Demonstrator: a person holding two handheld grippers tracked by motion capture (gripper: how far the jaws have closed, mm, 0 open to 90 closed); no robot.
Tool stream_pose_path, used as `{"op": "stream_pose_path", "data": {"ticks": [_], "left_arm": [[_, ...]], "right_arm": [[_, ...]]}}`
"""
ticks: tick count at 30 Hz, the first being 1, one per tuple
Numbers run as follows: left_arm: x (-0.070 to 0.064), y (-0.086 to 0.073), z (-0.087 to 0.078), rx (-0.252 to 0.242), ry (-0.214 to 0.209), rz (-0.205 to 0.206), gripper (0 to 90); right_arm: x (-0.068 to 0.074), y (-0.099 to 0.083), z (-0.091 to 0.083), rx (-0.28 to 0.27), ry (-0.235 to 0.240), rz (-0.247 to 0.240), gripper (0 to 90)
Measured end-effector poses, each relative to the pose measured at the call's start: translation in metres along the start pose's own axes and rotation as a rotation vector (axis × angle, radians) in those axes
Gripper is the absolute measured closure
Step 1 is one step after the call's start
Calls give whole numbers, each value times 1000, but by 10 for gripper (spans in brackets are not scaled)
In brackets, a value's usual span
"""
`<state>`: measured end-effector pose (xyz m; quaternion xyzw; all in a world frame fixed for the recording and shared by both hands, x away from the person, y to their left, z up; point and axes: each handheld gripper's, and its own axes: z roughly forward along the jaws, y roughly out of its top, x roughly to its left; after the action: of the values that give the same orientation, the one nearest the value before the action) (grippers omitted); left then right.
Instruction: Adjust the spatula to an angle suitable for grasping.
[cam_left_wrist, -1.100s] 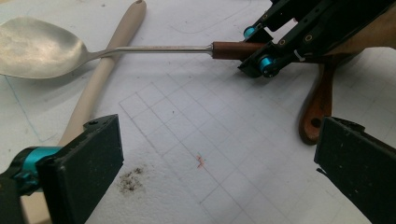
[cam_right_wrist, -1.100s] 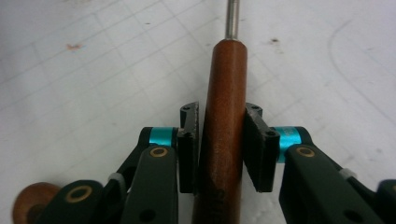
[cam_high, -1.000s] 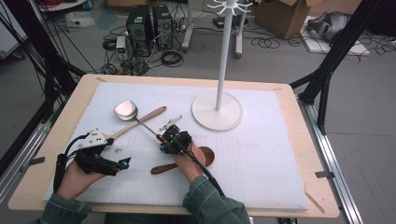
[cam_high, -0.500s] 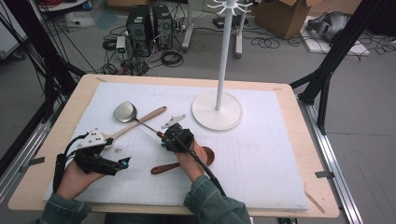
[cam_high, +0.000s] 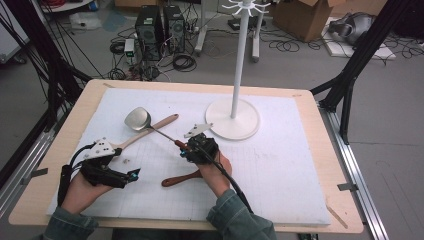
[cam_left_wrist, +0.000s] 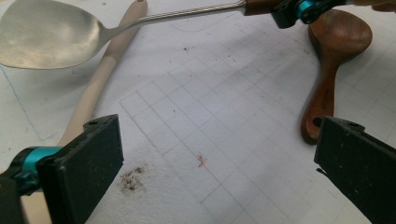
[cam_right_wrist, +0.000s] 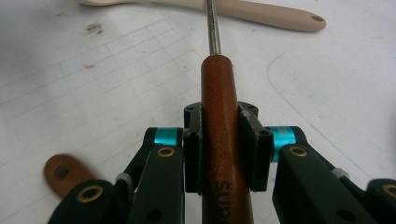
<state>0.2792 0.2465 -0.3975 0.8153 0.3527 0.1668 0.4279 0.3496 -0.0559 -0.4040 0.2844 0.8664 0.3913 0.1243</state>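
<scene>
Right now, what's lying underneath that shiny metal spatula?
Under the metal spatula the pale wooden spoon crosses beneath its shaft. The spoon's bowl end is hidden behind the left tool.

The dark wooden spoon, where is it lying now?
In the high view the dark wooden spoon lies on the white mat, mid-front, just under the right gripper and partly hidden by the right hand.

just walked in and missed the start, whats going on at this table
A person works two hand-held grippers over a white mat. The right gripper is shut on the brown wooden handle of a metal ladle, whose bowl reaches toward the left side of the mat. The left gripper is open with nothing between its jaws. A pale wooden spoon and a dark wooden spoon lie on the mat, and a white hook stand rises behind.
</scene>
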Motion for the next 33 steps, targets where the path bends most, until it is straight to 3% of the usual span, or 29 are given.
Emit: {"op": "stream_pose_path", "data": {"ticks": [6, 10, 16, 29, 33], "left_arm": [[-2, 1, 1, -3, -2, 4, 18], [-4, 1, 2, -5, -8, 11, 18], [-5, 2, 2, -5, -12, 20, 17], [-6, 2, 3, 0, -18, 20, 18], [-6, 2, 3, -2, -21, 22, 18]], "right_arm": [[2, -8, -23, -34, 58, -15, 739], [3, -16, -37, -26, 99, -49, 739], [0, -32, -50, 9, 140, -59, 738], [-10, -57, -51, 53, 247, -96, 738], [-14, -62, -50, 67, 239, -95, 736]]}}
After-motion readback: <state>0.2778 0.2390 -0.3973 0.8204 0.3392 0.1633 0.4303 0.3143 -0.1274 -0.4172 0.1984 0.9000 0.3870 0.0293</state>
